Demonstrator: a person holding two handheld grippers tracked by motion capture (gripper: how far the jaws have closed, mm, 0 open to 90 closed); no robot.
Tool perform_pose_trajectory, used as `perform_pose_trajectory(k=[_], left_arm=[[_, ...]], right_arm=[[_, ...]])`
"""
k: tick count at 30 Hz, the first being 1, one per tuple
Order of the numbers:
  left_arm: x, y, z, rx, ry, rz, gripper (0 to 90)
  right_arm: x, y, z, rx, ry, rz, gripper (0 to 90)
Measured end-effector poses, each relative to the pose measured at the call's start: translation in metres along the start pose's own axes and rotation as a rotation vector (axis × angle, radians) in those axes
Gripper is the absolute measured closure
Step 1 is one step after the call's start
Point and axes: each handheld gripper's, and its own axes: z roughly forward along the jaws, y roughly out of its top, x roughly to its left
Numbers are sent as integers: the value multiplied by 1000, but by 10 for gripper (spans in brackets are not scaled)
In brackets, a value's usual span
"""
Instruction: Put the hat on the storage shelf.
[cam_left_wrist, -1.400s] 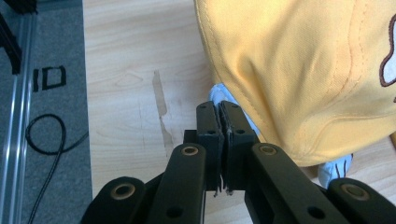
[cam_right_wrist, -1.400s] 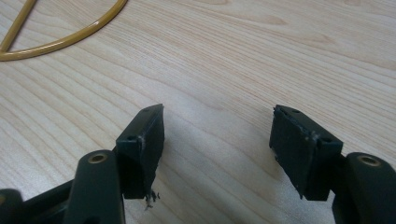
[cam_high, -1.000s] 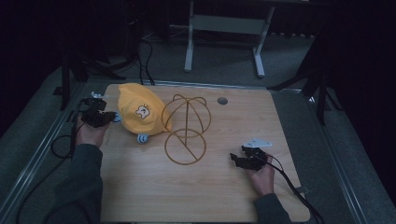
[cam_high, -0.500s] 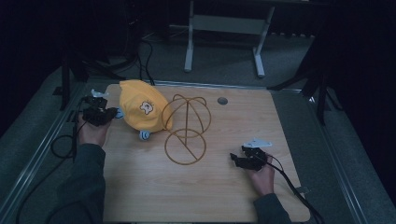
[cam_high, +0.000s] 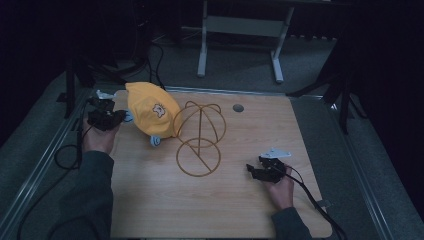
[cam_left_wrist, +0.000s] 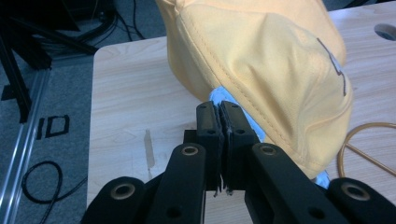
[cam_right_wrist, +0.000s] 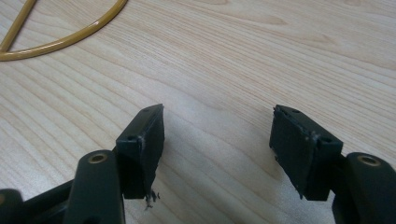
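— Cap first: where does the yellow fabric baseball cap (cam_high: 151, 110) sit?

— At the far left of the light wooden desk (cam_high: 215, 210), its crown leaning against the golden wire dome-shaped frame (cam_high: 199, 135). In the high view a small printed patch shows on the cap's front, and a pale blue edge (cam_high: 155, 141) pokes out beneath it toward the near side.

— And the left hand-held gripper (cam_high: 121, 116)?

— Just beside the cap's left side, held in the person's left hand (cam_high: 99, 139). In the left gripper view its black jaws are clenched tight together, the tips at the pale blue lining (cam_left_wrist: 219, 96) under the cap's lower edge. Whether any of that fabric is actually pinched between them, I cannot tell; no cloth shows in the seam.

— The wire frame, describe it.

— A flat ring lies on the desk with one straight rod across it, and arched wires rise from it on the far side into a rounded cap shape. It touches the yellow cap on its left.

— What about the right hand-held gripper (cam_high: 253, 172)?

— Well apart from both, near the desk's right front, in the person's right hand (cam_high: 281, 190), with a grey three-cornered plate (cam_high: 274, 152) on top and a cable (cam_high: 320, 207) trailing toward the near edge. In the right gripper view its jaws are spread wide, released, with bare wood between them and a curve of the golden ring (cam_right_wrist: 70, 39) at the upper left.

— Anything else on the desk?

— A small round grey hole (cam_high: 238, 107) near the far edge.
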Motion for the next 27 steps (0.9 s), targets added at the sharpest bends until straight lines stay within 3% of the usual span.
perform_pose_trajectory(k=[15,27], left_arm=[[0,17,-13,-25,-13,-10,879],[-2,33,-6,-13,28,-14,878]], right_arm=[[0,0,0,0,0,1,353],[0,0,0,-1,-1,-2,351]])
